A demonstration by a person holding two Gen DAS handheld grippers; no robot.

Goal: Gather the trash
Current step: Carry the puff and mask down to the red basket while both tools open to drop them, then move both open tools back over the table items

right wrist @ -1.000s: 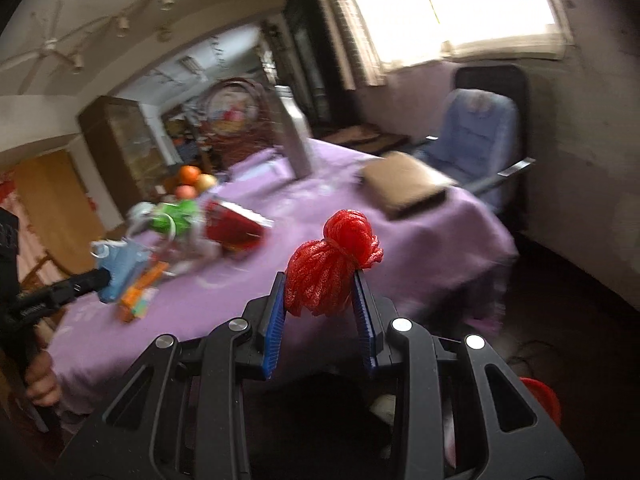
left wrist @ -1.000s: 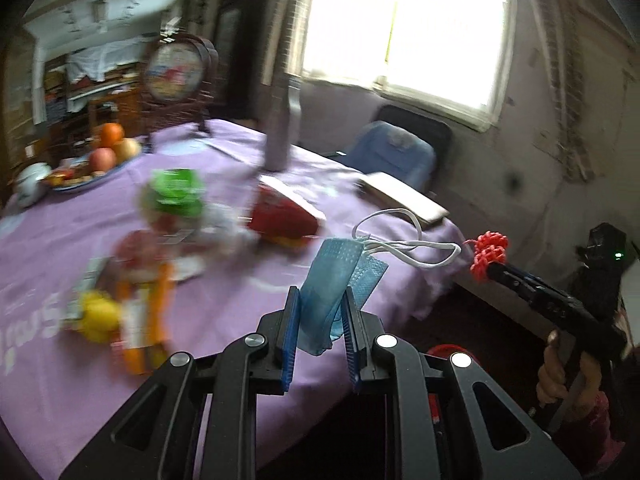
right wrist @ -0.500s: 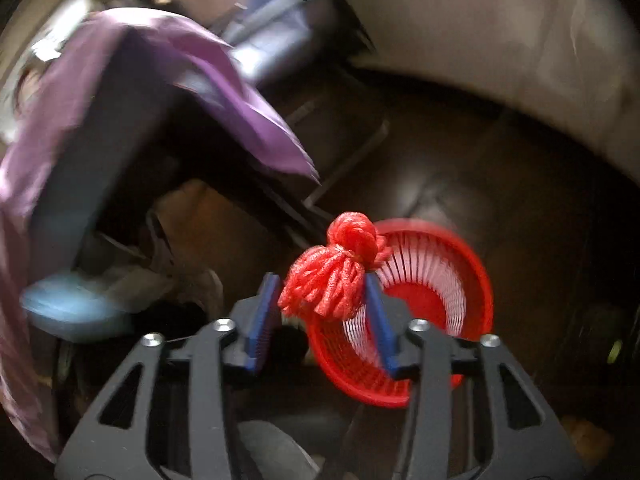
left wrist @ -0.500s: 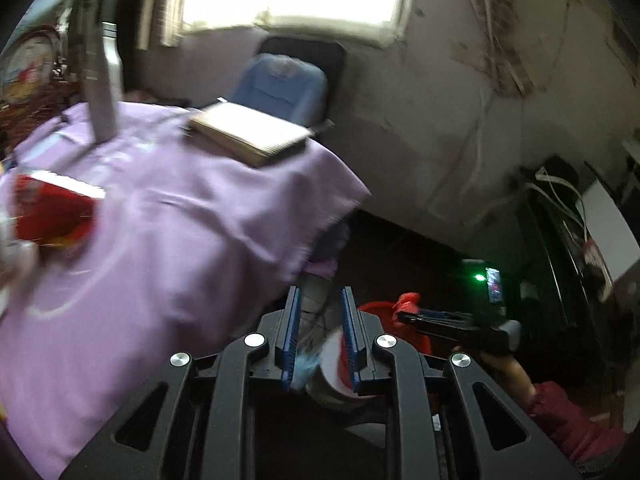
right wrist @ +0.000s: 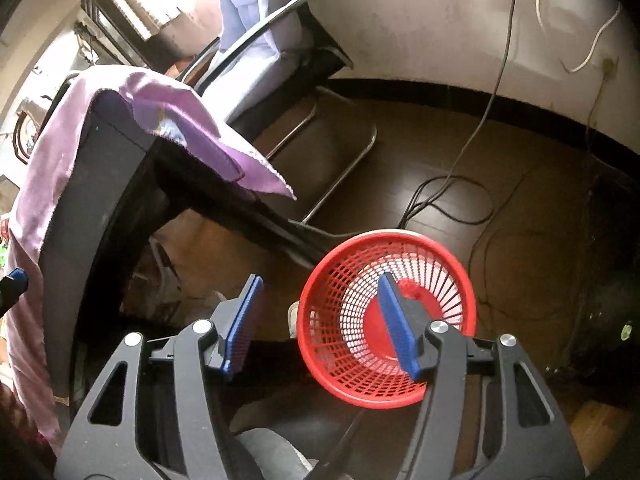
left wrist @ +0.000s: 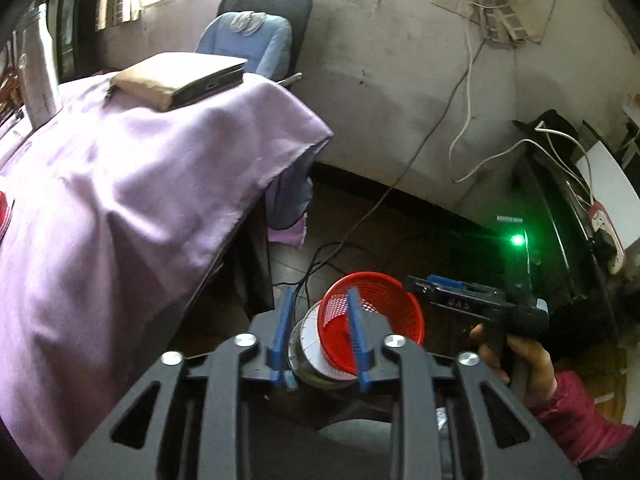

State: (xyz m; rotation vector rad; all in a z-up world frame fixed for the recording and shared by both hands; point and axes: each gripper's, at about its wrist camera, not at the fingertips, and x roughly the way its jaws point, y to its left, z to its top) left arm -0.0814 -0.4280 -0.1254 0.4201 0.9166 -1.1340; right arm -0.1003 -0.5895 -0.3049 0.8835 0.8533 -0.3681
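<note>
- Both tongs, one second ago level with the surface and each clamped on an item (left: blue face mask; right: red mesh bundle), now point steeply down at the floor beside the surface; both items are gone from between the pads.
- Left tongs (left wrist: 320, 320): jaws have just been opening and stand narrowly parted; nothing between the blue pads. The mask's whereabouts cannot be told from either view.
- Right tongs (right wrist: 320, 320): jaws have just been opening and stand about half open, empty. A red lump at the bottom of the basket, partly behind the right pad, is probably the released mesh bundle.
- Red basket (right wrist: 386, 320): slotted plastic, on the dark floor just beside the surface's corner, directly under both tongs. A white round object sits against its far side; identity unclear.
- Purple cloth (left wrist: 120, 200): covers the surface and drapes over its edge close to the left tongs.
- Hand (left wrist: 520, 364) in a red sleeve, gripping the right tool's handle.
- Risk, mask: light and floppy; it may have fallen outside the rim or caught there by its loops, so it needs checking.
- Risk, basket: light and unanchored; a pad clipping the rim on the way up could tip it and spill what was collected.
- Risk, cloth: a rising tool snagging the hanging edge could drag things off the surface.
- Risk, cables (right wrist: 448, 196): loose on the floor near the basket.
</note>
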